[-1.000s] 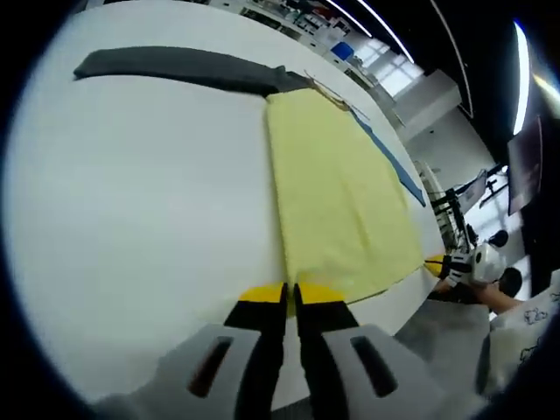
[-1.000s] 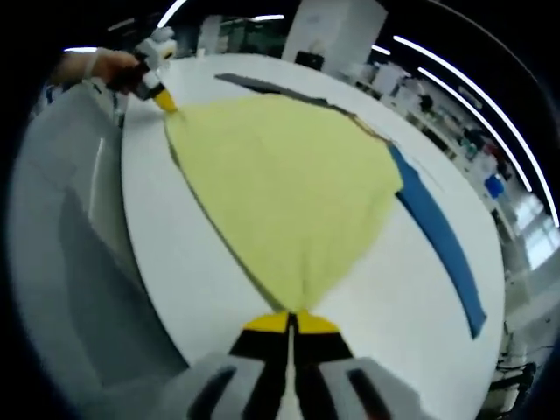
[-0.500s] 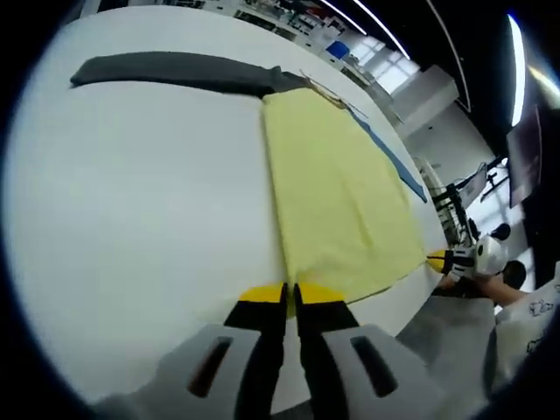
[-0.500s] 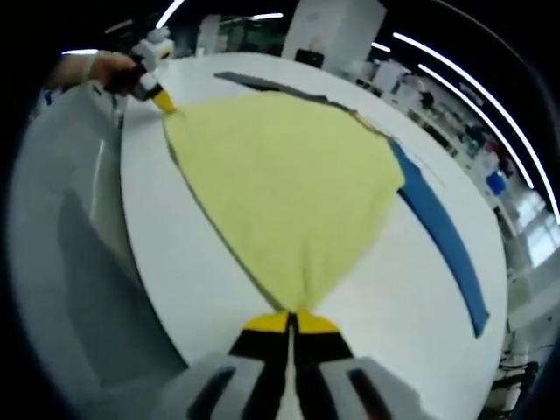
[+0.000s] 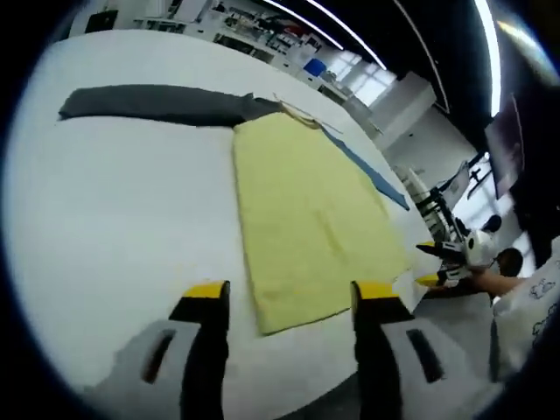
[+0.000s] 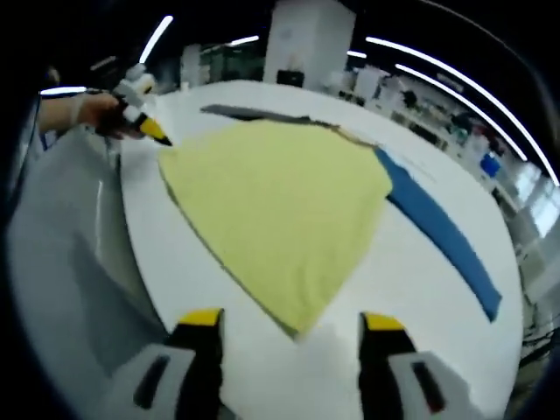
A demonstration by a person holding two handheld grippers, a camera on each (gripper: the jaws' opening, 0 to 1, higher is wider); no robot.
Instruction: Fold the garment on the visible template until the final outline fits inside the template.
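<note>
Left gripper view: my left gripper (image 5: 289, 302) had its jaws pinched on the near corner of the pale yellow folded cloth garment (image 5: 306, 219) half a second ago; now they stand wide apart, holding nothing, with the corner lying flat on the round white desk (image 5: 114, 219) between the tips. So this fold is laid down and released. The garment sits as a long rectangle, its far end touching the dark grey strip (image 5: 157, 105), with the blue strip (image 5: 363, 166) along its right side. Plenty of bare desk to the left; the near desk edge is close under the jaws. Right gripper view: my right gripper (image 6: 293, 319) is likewise let go, jaws wide and empty, with the garment's near corner just ahead. The blue strip lies right of the cloth. My guess is those strips mark the template; whether the outline fits inside it I can't tell. The desk rim runs close along the garment's left edge, so little room there.
</note>
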